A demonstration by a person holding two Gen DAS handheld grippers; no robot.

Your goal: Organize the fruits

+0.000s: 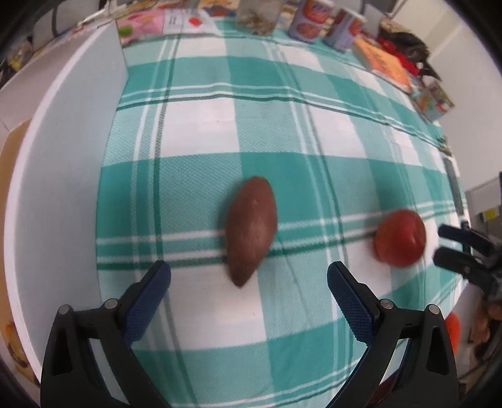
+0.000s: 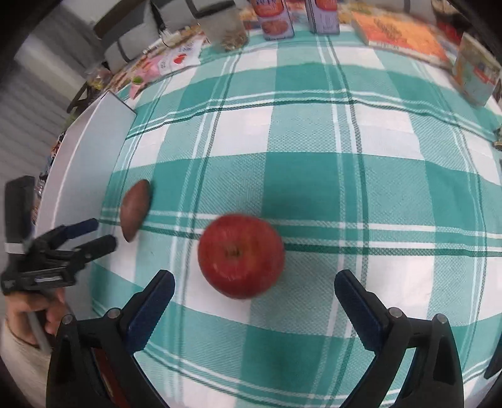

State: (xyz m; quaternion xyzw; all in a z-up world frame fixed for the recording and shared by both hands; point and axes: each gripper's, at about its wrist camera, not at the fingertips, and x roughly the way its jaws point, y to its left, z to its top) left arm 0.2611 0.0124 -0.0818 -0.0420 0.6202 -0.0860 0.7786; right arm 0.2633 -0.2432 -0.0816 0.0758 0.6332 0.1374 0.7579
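Left gripper [image 1: 248, 276]: fingers spread wide, holding nothing. Blue pads face each other across the near tip of the brown fruit, neither pad touching it. From the right wrist it shows at the left edge [image 2: 100, 233], held in a hand [image 2: 29, 314].

Right gripper [image 2: 254, 284]: fingers spread wide, holding nothing. The apple lies just ahead of the tips and between their lines, slightly left of centre; no contact seen. From the left wrist it shows at the right edge [image 1: 439, 244], just right of the apple.

Brown fruit [image 1: 251, 229]: long, pointed at both ends, dull brown skin, kind cannot be told. Lies on the cloth with its long axis running near to far, the far end leaning slightly right. Also seen from the right wrist [image 2: 135, 213], close to the tray wall.

Apple [image 2: 241, 255]: red, stem hollow facing up. Rests on the cloth, right of the brown fruit and apart from it. Blurred in the left wrist view [image 1: 401, 238].

Cloth [image 1: 282, 131]: teal and white check, covers the table.

Tray [image 1: 62, 157]: white, tall flat wall, along the left side of the cloth. Inside hidden in both views.

Far edge: two printed cans [image 1: 310, 18], a clear jar [image 1: 259, 14], an orange book [image 1: 382, 59], cards and packets [image 1: 163, 22]. Print too blurred to read.
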